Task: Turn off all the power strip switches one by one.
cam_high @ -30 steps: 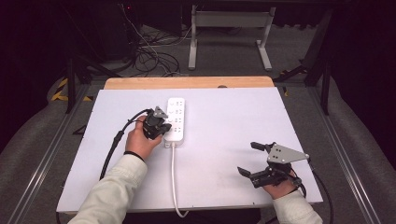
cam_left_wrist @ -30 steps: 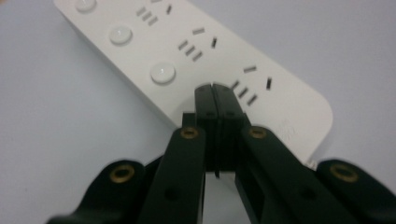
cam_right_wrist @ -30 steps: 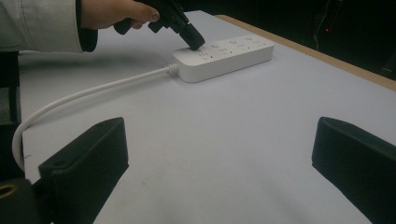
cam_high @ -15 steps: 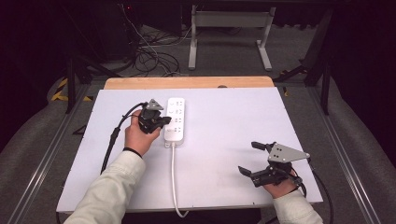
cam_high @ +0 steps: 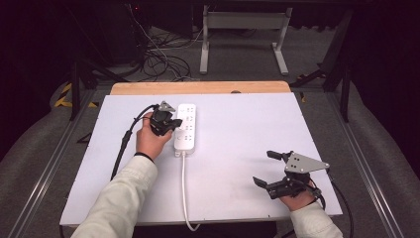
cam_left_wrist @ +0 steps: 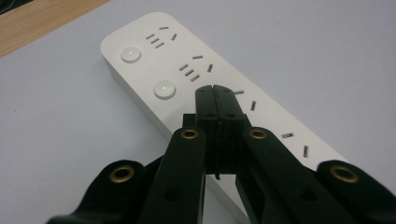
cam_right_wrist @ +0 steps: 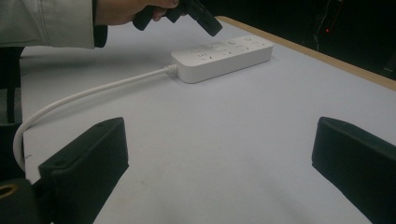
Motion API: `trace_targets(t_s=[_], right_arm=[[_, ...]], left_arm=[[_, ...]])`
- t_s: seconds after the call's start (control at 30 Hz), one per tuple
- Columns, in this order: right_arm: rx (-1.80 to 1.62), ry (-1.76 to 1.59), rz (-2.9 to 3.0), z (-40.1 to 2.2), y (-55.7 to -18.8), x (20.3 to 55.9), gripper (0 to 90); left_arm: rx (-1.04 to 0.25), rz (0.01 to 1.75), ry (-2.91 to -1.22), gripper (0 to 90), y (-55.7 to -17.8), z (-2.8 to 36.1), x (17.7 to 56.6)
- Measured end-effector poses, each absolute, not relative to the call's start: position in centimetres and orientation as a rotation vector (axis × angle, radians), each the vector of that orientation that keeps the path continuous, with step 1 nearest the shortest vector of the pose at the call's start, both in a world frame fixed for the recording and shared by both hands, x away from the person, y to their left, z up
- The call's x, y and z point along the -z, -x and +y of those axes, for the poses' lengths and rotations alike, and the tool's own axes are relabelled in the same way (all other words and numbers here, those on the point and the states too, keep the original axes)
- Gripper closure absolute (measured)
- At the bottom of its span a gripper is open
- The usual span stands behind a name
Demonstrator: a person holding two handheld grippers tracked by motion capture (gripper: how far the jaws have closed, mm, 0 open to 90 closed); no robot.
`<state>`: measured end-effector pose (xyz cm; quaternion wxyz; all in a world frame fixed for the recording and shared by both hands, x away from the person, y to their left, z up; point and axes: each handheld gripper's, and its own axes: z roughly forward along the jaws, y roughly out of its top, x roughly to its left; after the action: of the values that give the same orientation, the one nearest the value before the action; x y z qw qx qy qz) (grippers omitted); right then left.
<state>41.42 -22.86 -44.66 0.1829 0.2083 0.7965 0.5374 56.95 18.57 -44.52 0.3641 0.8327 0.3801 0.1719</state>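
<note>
The white table [cam_high: 237, 148] carries a power strip [cam_high: 186, 126] lying lengthwise near the middle of its far edge, its cord [cam_high: 184, 188] running back to the near edge. The left gripper [cam_high: 171, 124], jaws pressed together and holding nothing, hovers over the strip's row of round buttons [cam_left_wrist: 164, 88], so the step in hand looks like pressing 1 switch. Next it likely needs a short, straight dip onto a button. The right gripper [cam_high: 270, 168] rests spread wide near the near right corner.
</note>
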Motion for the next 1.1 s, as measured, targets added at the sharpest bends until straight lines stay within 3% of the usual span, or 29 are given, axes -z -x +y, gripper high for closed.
trace_targets(t_s=[1.1], right_arm=[[-1.515, -0.583, 2.257, -22.9, -41.5, 44.8, 4.1]], left_arm=[[-0.435, 0.999, -2.147, 90.0, -57.4, 18.2, 46.1]])
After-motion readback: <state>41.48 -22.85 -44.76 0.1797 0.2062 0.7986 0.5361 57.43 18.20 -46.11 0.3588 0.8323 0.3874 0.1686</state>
